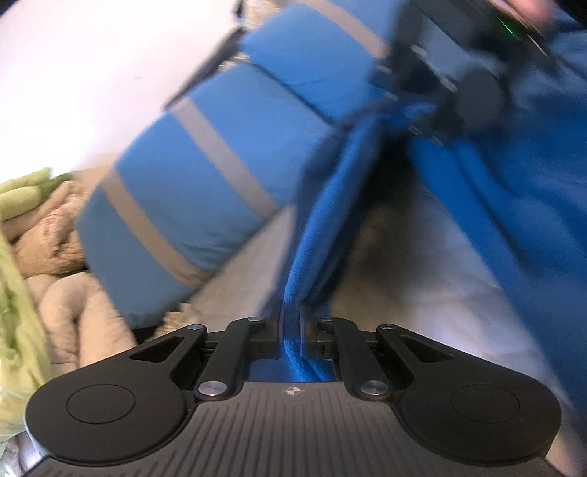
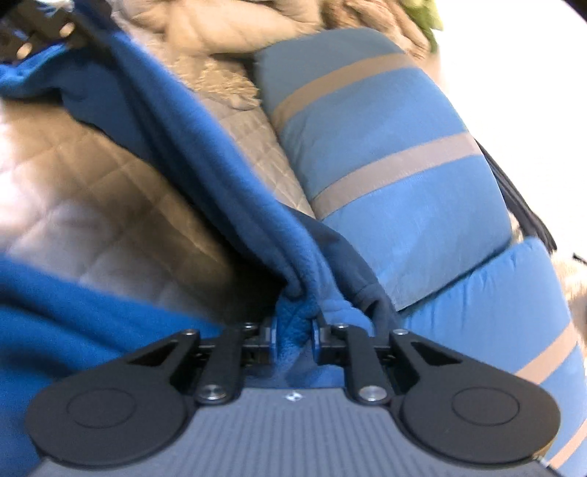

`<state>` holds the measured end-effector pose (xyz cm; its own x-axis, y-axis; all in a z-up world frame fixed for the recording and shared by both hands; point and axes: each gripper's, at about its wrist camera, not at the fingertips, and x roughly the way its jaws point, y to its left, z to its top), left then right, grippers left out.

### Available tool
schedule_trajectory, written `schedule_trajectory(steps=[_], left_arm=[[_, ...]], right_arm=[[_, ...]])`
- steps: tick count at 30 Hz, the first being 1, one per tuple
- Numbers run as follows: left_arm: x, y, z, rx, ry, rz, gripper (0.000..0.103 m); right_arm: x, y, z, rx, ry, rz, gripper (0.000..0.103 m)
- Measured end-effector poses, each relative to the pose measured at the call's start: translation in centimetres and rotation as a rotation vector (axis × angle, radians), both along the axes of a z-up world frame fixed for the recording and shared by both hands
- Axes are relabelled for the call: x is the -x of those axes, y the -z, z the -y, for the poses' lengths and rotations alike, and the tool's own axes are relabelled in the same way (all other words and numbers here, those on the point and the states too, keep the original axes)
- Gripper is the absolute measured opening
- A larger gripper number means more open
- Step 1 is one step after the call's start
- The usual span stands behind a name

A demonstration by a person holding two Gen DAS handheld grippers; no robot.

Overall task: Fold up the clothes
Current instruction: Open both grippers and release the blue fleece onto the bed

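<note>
A bright blue fleece garment (image 1: 495,190) hangs stretched between both grippers above a quilted bed. My left gripper (image 1: 292,330) is shut on a thin folded edge of the blue fleece, which runs taut up toward the other gripper (image 1: 440,84), seen blurred at the upper right. In the right wrist view, my right gripper (image 2: 293,335) is shut on a bunched fold of the same blue fleece garment (image 2: 205,154), whose band runs up to the left gripper (image 2: 33,33) at the top left corner. More fleece sags at the lower left.
A blue pillow with grey stripes (image 1: 205,176) lies along the bed's far side, also the striped pillow (image 2: 396,176). The beige quilted bedspread (image 2: 84,190) lies under the garment. Tan and green bedding (image 1: 40,249) is piled at the left. A white wall (image 1: 80,73) stands behind.
</note>
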<state>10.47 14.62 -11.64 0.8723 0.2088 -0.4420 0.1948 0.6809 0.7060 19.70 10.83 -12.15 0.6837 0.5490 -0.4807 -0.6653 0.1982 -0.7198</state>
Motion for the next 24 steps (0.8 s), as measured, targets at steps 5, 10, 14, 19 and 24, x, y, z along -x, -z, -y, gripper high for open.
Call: schedule_trajectory(steps=[5,10,14,19,24], left_arm=[[0.8,1.8,1.5,-0.009,0.061,-0.118,0.004],[0.1,2.9,2.2,0.001,0.054,-0.215,0.004],[-0.2,2.6,2.0,0.016,0.018,-0.231,0.009],[0.9,1.6,0.4,0.016,-0.074,-0.160,0.066],[3.2,-0.5,-3.8,0.172,-0.164,-0.164,0.070]], right_arm=[[-0.8,-1.3,1.5,0.109,-0.114,-0.021,0.018],[0.3,-0.6,1.7,0.242,-0.171,0.021,0.018],[0.9,0.6,1.6,0.315,-0.188,0.092,0.038],[1.3,-1.4,2.3,0.137,-0.124,0.126,0.092],[2.4,-4.3,4.6,0.013,-0.087,0.030,0.103]])
